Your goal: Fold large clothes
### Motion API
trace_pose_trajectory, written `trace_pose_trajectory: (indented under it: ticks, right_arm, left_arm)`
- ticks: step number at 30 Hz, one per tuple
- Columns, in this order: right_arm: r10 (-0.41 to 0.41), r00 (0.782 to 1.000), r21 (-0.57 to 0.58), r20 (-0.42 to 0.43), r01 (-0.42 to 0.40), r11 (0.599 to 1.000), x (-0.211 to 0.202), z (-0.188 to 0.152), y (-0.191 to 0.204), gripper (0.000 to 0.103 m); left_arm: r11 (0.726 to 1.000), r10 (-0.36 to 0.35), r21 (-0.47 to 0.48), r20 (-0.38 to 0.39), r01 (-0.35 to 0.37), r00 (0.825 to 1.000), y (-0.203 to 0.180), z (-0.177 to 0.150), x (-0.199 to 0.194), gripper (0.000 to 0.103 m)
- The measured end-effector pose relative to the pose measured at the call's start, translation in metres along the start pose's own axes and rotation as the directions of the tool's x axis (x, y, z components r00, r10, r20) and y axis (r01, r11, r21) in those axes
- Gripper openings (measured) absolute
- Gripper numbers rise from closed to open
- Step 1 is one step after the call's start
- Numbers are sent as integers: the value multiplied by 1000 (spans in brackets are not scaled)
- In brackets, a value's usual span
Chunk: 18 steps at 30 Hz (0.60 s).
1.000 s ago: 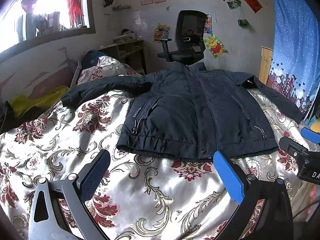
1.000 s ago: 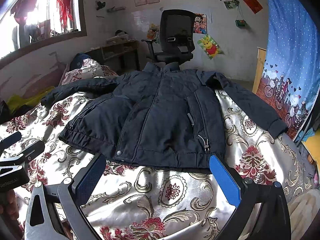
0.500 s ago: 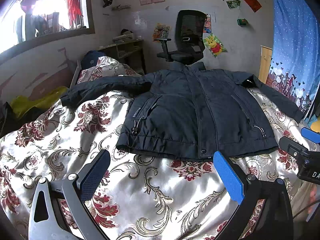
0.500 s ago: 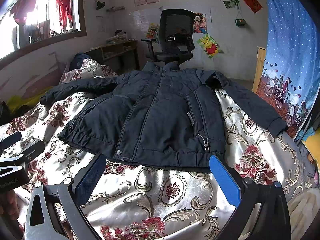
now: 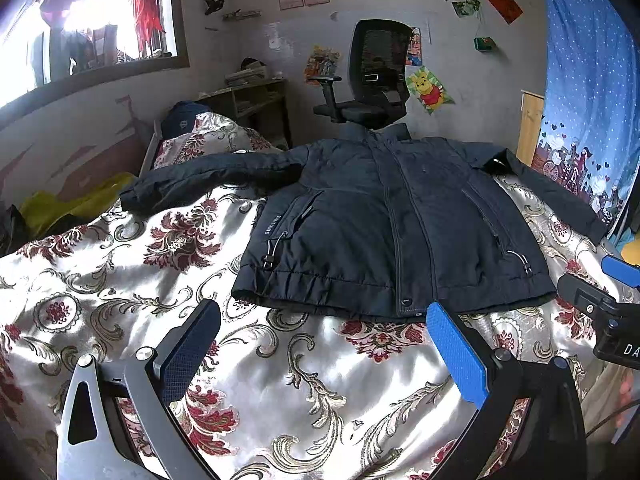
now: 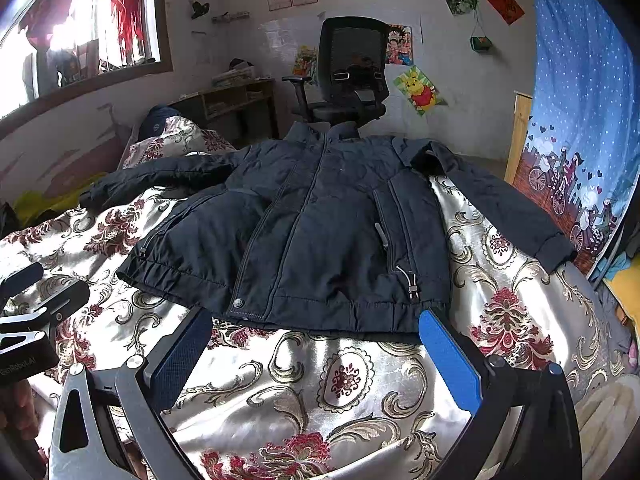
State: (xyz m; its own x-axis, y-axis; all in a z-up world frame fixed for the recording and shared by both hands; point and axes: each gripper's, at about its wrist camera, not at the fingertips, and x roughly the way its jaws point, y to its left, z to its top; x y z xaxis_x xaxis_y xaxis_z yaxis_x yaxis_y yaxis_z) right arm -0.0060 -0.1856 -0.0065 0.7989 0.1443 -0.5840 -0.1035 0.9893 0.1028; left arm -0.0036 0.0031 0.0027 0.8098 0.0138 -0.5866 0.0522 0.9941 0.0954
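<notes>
While both of my tools hover over the bed, the dark jacket lies flat on its patterned cover, front up, sleeves spread to either side. My left tool has its fingers wide apart, holding nothing, just short of the hem. My right tool is likewise spread and empty.

Your left gripper shows grey metal arms with round screws and textured blue fingers. Your right gripper matches it, blue pads on black-and-grey brackets.
</notes>
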Motion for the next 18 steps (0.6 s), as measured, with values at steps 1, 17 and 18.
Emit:
trace_pose_trajectory:
  ticks: [1,17,18]
  right_arm:
    - [0,1000,0,0,0,1000,0,0,0,103]
    - [2,1000,2,-6,-2,1000,-1,3,2,103]
    - [4,1000,2,-6,-4,1000,-1,3,3,103]
  left_arm:
    - [1000,1,0,0,-1,1000,-1,0,1,101]
    - [1000,2,0,-1,-2,1000,-3,0,0,101]
    - [1000,1,1,-1,-1,1000,-4,0,1,101]
